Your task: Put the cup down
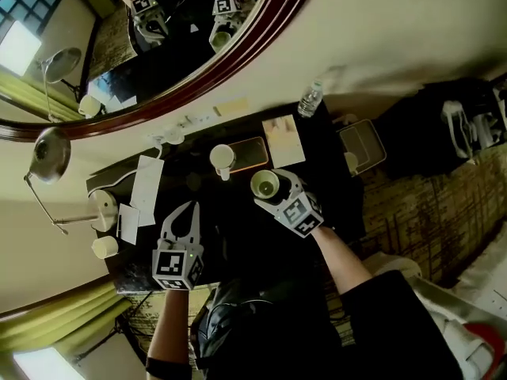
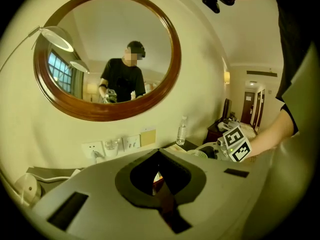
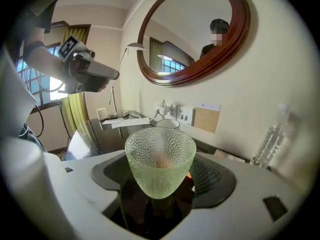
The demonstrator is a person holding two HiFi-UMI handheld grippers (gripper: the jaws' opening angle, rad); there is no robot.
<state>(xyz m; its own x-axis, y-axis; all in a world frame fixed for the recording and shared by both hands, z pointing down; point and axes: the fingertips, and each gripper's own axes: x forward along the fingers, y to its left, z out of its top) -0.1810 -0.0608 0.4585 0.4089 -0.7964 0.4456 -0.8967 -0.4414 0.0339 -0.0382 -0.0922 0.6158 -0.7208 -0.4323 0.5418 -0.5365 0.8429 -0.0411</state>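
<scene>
The green dimpled cup [image 3: 160,159] is gripped by the right gripper [image 1: 272,188] at frame centre, seemingly above the dark desk [image 1: 230,212]. It is not yet set down. The left gripper [image 1: 188,212], lower left, is closed on nothing.

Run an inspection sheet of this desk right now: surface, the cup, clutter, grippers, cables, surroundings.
Surface: dark desk, crowded along the wall side.
Job's things: green dimpled glass cup, upright, held by the right gripper, not yet set down.
Clutter: white mug, tray, water bottle, papers.
Grippers: right gripper closed on the cup; left gripper shut, empty.
Cables: white cable from the wall socket onto the desk.
Surroundings: oval wood-framed mirror, desk lamp.
</scene>
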